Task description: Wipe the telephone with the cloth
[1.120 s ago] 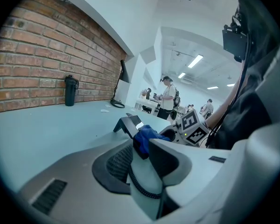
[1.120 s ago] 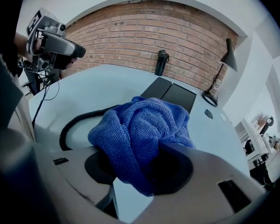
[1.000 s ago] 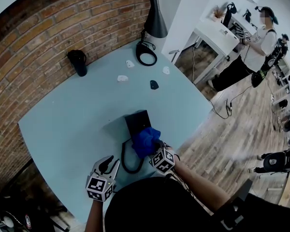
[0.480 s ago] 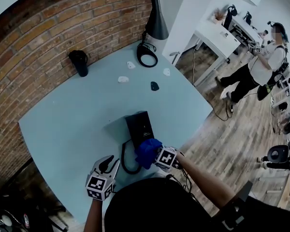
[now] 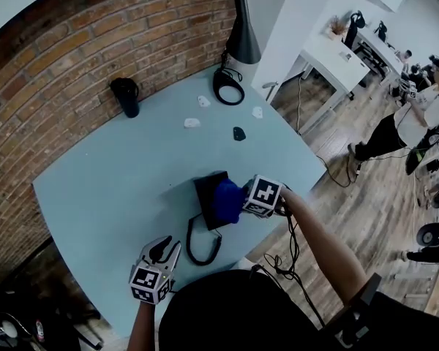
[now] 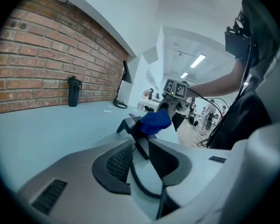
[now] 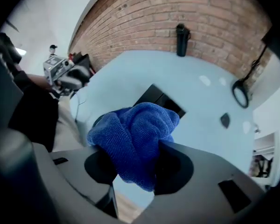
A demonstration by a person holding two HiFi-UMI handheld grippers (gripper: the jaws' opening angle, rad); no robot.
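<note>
**Head view.** The black desk telephone (image 5: 208, 189) sits near the middle of the pale blue surface (image 5: 110, 189). Its black coiled cord (image 5: 203, 246) loops towards the near edge. The right hand-held gripper (image 5: 243, 199) presses the bunched blue microfibre cloth (image 5: 227, 198) against the telephone's right side. Half a second ago the cloth was at the telephone's near end, so it has since swept up and round to the right flank. This suggests the wipe is under way, with the near end probably done and the far and left parts still to cover. The left hand-held gripper (image 5: 163, 251) stays at the near edge, apart from the telephone. The cubes carry only square black-and-white markers, and no brand or writing is legible.

**Left gripper view.** The left hand-held gripper (image 6: 140, 155) has its jaws wide apart and holds nothing. The coiled cord (image 6: 139, 183) lies on the surface in the gap. Beyond it stand the telephone (image 6: 129, 125), the cloth (image 6: 155, 121) and the right hand-held gripper's marker cube (image 6: 176, 88). A black cylindrical bottle (image 6: 73, 91) stands far left by the brick wall, and no label on it can be read.

**Right gripper view.** The right hand-held gripper (image 7: 135, 164) is clamped on the cloth (image 7: 135, 134), which bulges out past its jaws. The telephone (image 7: 159, 98) lies just beyond the cloth. No print is readable.
</note>
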